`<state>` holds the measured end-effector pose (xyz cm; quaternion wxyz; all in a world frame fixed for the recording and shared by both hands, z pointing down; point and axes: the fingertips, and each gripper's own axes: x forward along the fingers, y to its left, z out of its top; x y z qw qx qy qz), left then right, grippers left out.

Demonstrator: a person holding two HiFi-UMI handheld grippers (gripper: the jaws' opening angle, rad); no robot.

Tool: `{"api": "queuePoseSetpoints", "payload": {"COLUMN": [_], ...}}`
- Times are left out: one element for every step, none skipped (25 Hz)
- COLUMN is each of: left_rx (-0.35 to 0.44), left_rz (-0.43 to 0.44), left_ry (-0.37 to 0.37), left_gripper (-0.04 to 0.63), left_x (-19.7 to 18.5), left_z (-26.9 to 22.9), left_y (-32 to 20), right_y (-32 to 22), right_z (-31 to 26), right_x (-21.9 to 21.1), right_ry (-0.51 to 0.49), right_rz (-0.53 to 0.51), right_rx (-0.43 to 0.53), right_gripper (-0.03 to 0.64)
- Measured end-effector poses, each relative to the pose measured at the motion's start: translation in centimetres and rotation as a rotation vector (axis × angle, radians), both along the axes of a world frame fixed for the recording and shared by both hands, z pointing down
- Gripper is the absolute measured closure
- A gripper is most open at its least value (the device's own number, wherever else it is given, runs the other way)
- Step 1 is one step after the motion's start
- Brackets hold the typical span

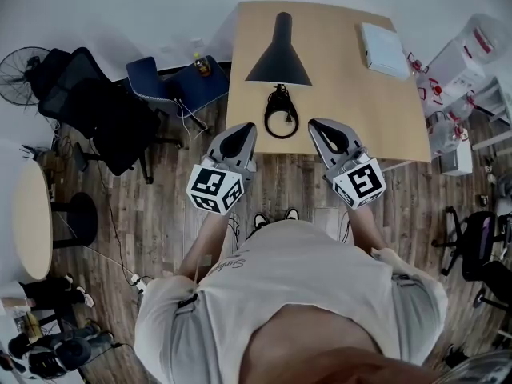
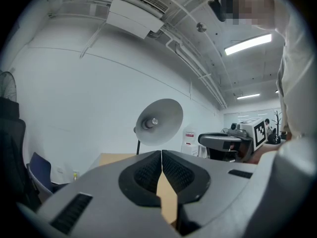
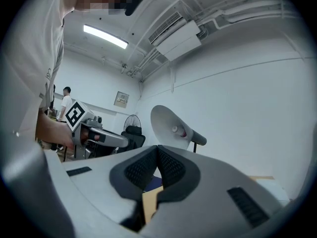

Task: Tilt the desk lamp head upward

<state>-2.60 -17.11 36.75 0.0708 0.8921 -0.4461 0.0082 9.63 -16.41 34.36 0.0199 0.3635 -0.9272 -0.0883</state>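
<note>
In the head view, the desk lamp (image 1: 278, 54) stands on the wooden bench (image 1: 344, 110), about in the middle of it. Its head is a dark cone: the narrow neck points to the far edge of the bench and the wide mouth opens toward the person. The round base with a coiled black cord (image 1: 281, 115) lies on the bench just in front of the mouth. The left gripper (image 1: 246, 128) and the right gripper (image 1: 315, 125) hover over the near edge of the bench, one at each side of the base, and they touch neither the lamp nor the cord. A white box (image 1: 384, 49) lies at the far right corner of the bench. A blue chair (image 1: 154, 80) stands beside the bench's left edge.

In the left gripper view, the jaws are pressed together tip to tip with nothing between them. Above the bench the lamp head shows its pale inside and the bulb (image 2: 151, 122), turned toward this gripper.

In the right gripper view, the jaws are also clenched and empty. Here the lamp head looks pale grey, with the bulb inside, and a dark arm (image 3: 199, 139) goes out behind it.
</note>
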Motion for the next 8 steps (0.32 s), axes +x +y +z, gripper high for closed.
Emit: {"api": "queuePoseSetpoints", "payload": {"left_rx": [0.001,0.003,0.005,0.006,0.005,0.003,0.002,0.0], "left_rz": [-0.006,-0.012,-0.016,-0.017,-0.016,-0.014,-0.01,-0.006], "left_ry": [0.008,0.016,0.023,0.028,0.032,0.033,0.033,0.033], "left_gripper": [0.58,0.58,0.58,0.58,0.58,0.58,0.58,0.58], "left_x": [-0.1,-0.1,-0.2,-0.2,-0.2,-0.2,-0.2,-0.2], "left_z": [0.0,0.0,0.1,0.2,0.3,0.4,0.5,0.6], "left_y": [-0.2,-0.3,-0.4,-0.5,-0.6,-0.9,-1.2,-1.5], "right_y": [-0.1,-0.2,-0.3,-0.4,-0.5,-0.8,-1.0,-1.3], "right_z": [0.0,0.1,0.1,0.2,0.2,0.2,0.2,0.3], "right_x": [-0.1,-0.2,-0.2,-0.2,-0.2,-0.2,-0.3,-0.3], "right_ry": [0.005,0.005,0.0,-0.008,-0.016,-0.025,-0.033,-0.04], "right_rz": [-0.005,-0.009,-0.011,-0.011,-0.008,-0.004,0.001,0.006], "right_rx": [0.002,0.0,-0.003,-0.006,-0.008,-0.009,-0.01,-0.011], "right_gripper": [0.621,0.621,0.621,0.621,0.621,0.621,0.621,0.621]}}
